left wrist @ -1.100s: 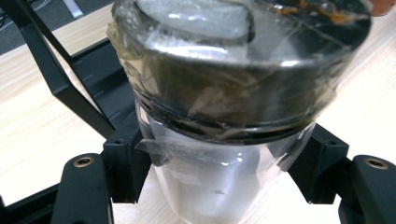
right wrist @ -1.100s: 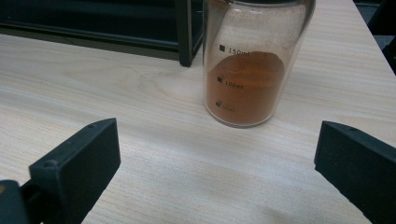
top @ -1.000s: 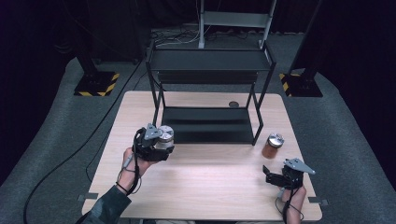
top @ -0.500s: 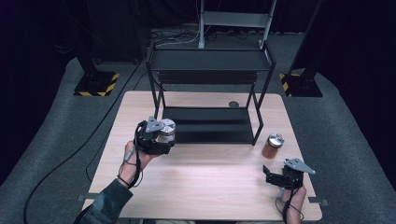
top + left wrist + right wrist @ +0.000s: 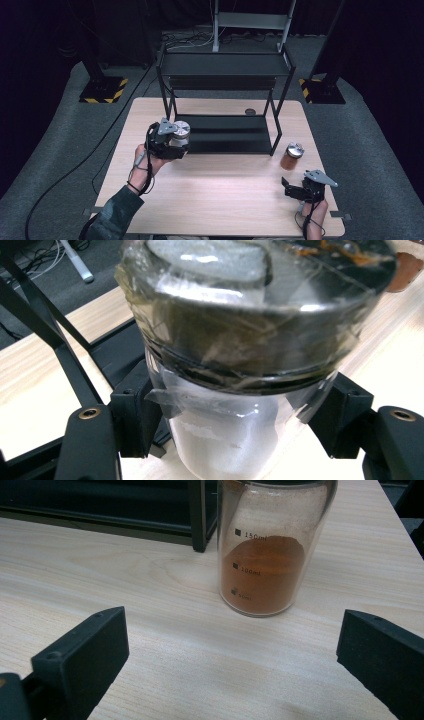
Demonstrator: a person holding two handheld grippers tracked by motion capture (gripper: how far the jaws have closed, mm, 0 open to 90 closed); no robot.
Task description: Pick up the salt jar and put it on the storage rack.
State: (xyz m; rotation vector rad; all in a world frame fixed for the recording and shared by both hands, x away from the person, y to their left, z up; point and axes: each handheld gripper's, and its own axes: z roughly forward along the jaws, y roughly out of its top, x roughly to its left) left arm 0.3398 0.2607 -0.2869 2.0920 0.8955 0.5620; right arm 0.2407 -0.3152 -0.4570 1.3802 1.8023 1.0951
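Gripping a white jar (image 5: 220, 435) in my left gripper (image 5: 167, 141), I hold it at the front left corner of the black rack (image 5: 225, 100), both jaws pressed against its clear sides (plastic film wraps its dark lid). My right gripper (image 5: 300, 189) sits near the table's (image 5: 215, 200) front right corner, jaws spread wide with nothing between them. Just ahead of it a brown jar (image 5: 262, 550) stands upright on the wood, beside the rack's front right leg.
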